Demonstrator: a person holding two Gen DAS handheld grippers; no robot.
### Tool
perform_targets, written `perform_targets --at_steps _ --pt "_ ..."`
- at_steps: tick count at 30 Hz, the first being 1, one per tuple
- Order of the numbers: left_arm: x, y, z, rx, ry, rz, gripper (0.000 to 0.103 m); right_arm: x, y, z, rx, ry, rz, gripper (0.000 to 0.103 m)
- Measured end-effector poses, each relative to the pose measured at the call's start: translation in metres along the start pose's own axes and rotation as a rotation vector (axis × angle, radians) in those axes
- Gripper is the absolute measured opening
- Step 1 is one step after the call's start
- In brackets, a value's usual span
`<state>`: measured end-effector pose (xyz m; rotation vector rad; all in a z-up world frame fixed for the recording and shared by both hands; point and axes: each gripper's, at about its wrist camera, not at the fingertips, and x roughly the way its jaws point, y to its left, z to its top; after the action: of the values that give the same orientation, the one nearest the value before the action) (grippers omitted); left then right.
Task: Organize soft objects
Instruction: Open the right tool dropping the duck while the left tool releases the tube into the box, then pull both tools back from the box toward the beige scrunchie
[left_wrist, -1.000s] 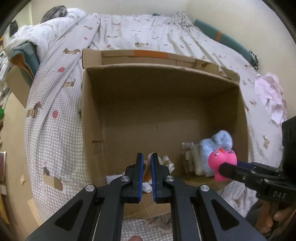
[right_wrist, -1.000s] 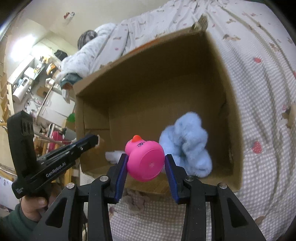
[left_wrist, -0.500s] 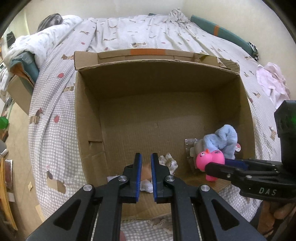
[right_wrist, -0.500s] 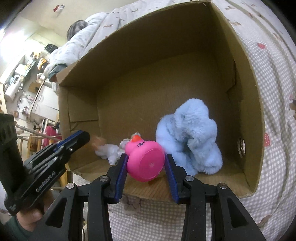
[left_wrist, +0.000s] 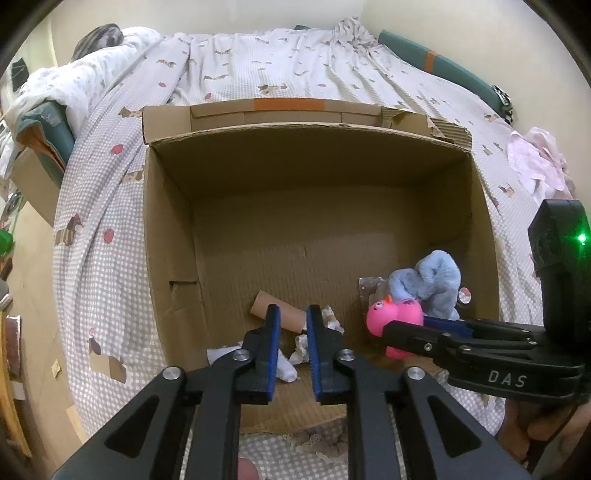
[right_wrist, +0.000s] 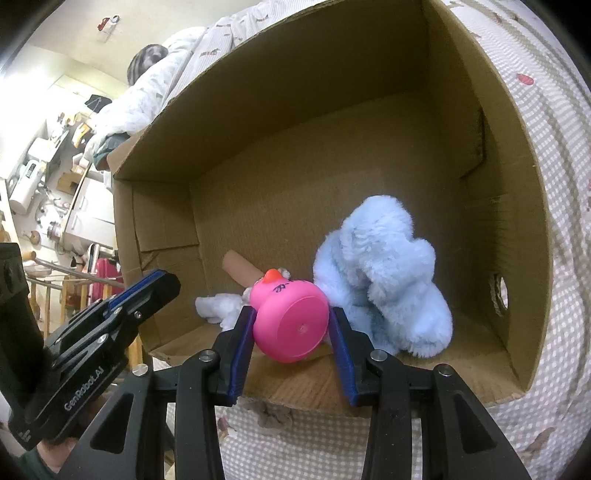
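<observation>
Placing step: right hand-held gripper (right_wrist: 291, 332) pinching the pink duck (right_wrist: 290, 317) over the cardboard box's (left_wrist: 166, 240) near edge beside the blue plush (right_wrist: 384, 280), left hand-held gripper (left_wrist: 290, 332) opening, empty; next, lowering and letting go.

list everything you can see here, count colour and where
cardboard box: 1, brown, open on the bed
plush toy: 1, light blue, box's right corner
rubber duck: 1, pink, held over the box's near edge
cardboard tube: 1, tan, box floor
crumpled tissues: a few, white, beside the tube
bedsheet: 1, checked, under the box
cloth: 1, pink, on the bed, right
left gripper: 1, black and blue, jaws opening, empty
right gripper: 1, clamped on duck
</observation>
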<state>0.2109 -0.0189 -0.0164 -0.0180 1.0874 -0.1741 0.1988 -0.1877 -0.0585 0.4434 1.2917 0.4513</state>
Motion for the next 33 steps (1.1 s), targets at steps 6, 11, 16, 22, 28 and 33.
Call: perform_targets --at_steps 6,11,16,22,28,33 --pt "-0.015 -0.002 0.004 0.019 -0.052 -0.011 0.062 -0.003 -0.003 0.000 0.011 -0.015 0.021 0.043" --pt "-0.024 0.000 0.005 0.003 -0.081 0.003 0.080 -0.012 -0.006 0.001 0.018 -0.049 0.038 0.046" --pt "-0.037 0.002 0.008 0.001 -0.121 -0.016 0.084 -0.027 -0.005 0.002 0.027 -0.105 0.070 0.074" --pt "-0.056 0.003 0.002 0.013 -0.182 0.035 0.091 -0.043 -0.001 0.001 0.023 -0.179 0.025 0.098" --pt "-0.070 0.008 -0.008 -0.005 -0.192 0.066 0.091 -0.058 0.006 -0.008 0.032 -0.237 0.036 0.103" --pt "-0.083 0.012 -0.021 -0.037 -0.197 0.052 0.091 -0.072 0.015 -0.020 -0.009 -0.274 0.020 0.103"
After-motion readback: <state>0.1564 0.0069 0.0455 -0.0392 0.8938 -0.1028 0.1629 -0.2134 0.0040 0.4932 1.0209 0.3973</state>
